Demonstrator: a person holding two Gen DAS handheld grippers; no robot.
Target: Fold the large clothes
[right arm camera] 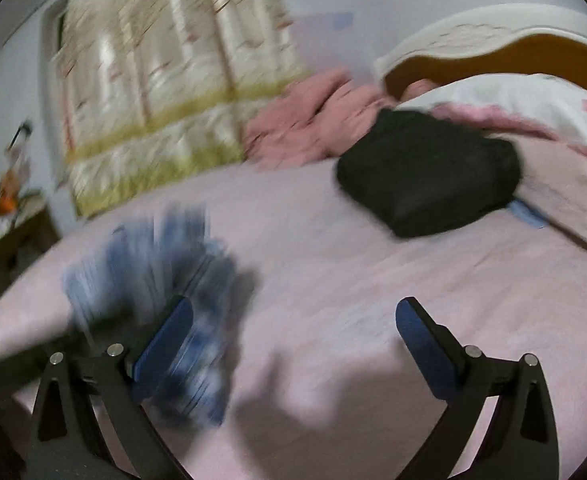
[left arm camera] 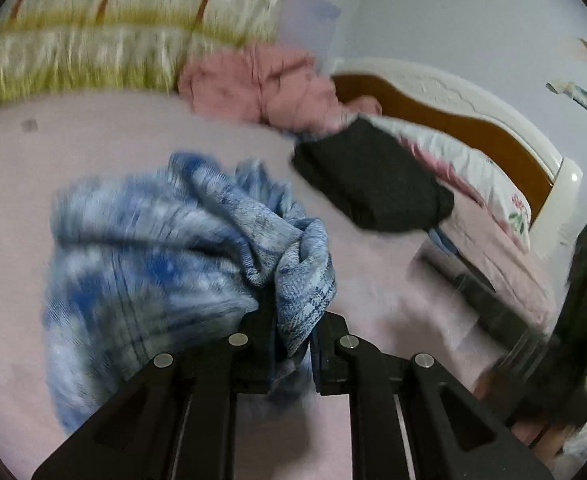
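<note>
Pink sheet (right arm camera: 333, 280) covers the bed and fills most of both views, with a striped curtain (left arm camera: 105, 28) at the upper left of the left-wrist frame and a carved headboard (left arm camera: 473, 120) at its right. A rumpled pink garment (left arm camera: 261, 84) lies at upper centre of that frame, a folded black garment (right arm camera: 425, 172) just right of it, near the pillow (right arm camera: 533, 100).

Your blue-and-white garment (left arm camera: 153, 248) is bunched, not flat; I cannot tell its long axis. Your left gripper (left arm camera: 293, 336) has its jaws pinched narrow on a gathered edge of it, the bulk trailing toward the left of that frame. Your right gripper (right arm camera: 293, 344) stands wide and holds nothing; in its view the blue cloth sits at lower left, just behind the left finger (right arm camera: 169, 340). The free edge looks nearer your right hand, so I judge it should reach left.
</note>
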